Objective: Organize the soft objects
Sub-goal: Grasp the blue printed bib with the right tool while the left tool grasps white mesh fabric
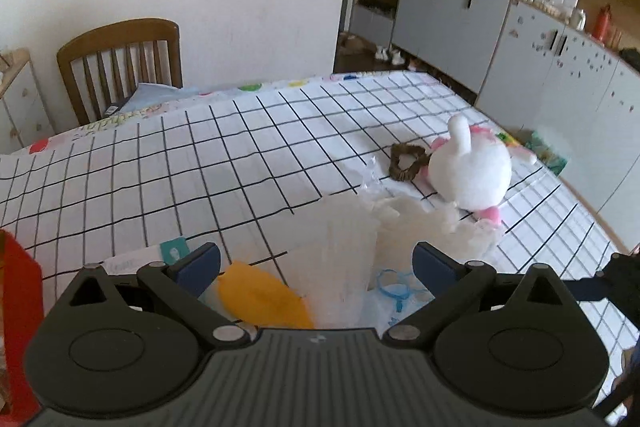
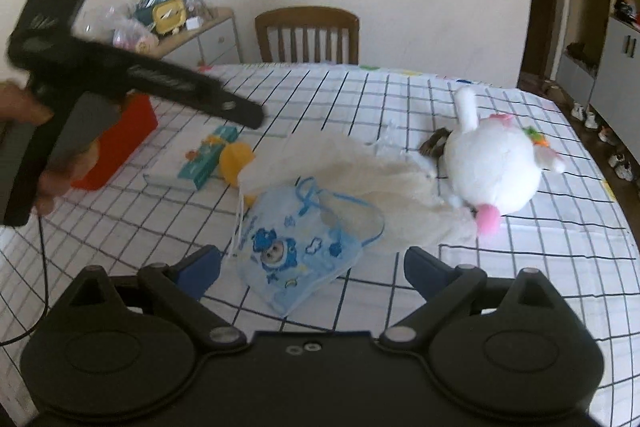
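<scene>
1. Plainly, your left gripper (image 1: 316, 263) had its jaws spread wide with nothing clamped; the white mesh (image 1: 340, 259) lay on the cloth between and just beyond the blue pads (image 1: 200, 263), untouched as far as the left wrist view showed.
2. Your right gripper (image 2: 312, 271) also stood with jaws apart and empty, the blue bag (image 2: 296, 251) lying between its pads and just ahead of them.
3. You could expect the mesh to be very light, limp and gauzy: it would bunch and drape, so a pinch on a gathered fold near its narrow end would probably serve better than one on the loose, frayed spread.
4. You could judge the bag as thin, soft fabric, likely to slide on the cloth; its drawstring loop or a doubled edge looked like the safest hold.
5. You had the plush (image 2: 492, 167) well ahead of the right jaws and off to their right, bulky and squashy but light; an ear or limb would fit the jaws more easily than the round body.
6. Beyond the plush sat a brown scrunchie (image 1: 408, 161), partly tucked beside it.
7. Ahead and left of the right jaws lay a yellow piece (image 2: 236, 159), half under the mesh, and a teal box (image 2: 208, 157) touching it; I could not tell what the yellow piece was.
8. You had a red box (image 2: 120, 143) further left, near your left hand (image 2: 24, 115).
9. Overlap was the snag: the mesh lay across the bag, yellow piece and plush foot, so lifting one could drag the others.
</scene>
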